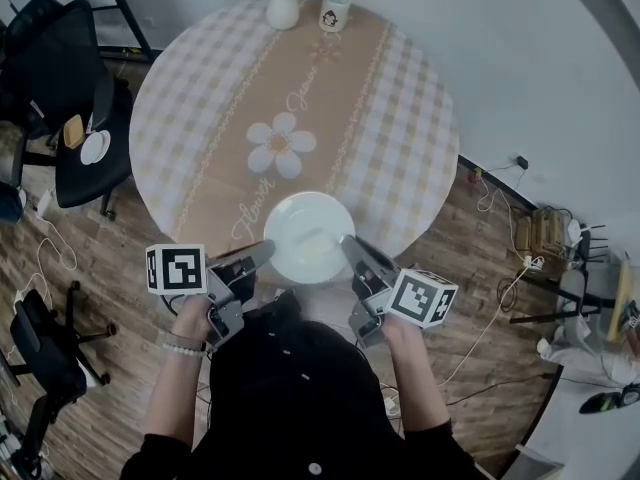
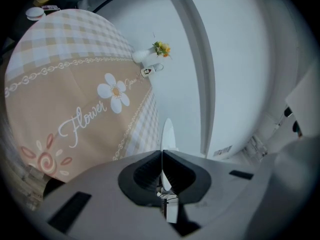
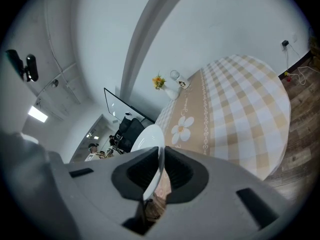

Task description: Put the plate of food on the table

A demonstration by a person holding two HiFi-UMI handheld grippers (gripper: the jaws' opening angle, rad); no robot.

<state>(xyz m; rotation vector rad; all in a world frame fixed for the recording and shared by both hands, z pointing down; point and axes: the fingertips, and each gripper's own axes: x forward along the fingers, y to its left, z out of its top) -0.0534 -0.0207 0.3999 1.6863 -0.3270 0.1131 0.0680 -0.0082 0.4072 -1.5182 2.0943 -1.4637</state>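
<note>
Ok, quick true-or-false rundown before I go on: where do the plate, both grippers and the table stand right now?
1. The left gripper is shut on the rim of the white plate. True.
2. The right gripper hangs open, clear of the plate. False: it is shut on the plate's opposite rim.
3. A mug stands beside the vase of flowers at the far edge of the table. True.
4. The plate is next to the vase. False: it is at the table's near edge, close to the person, well apart from the vase.
</note>
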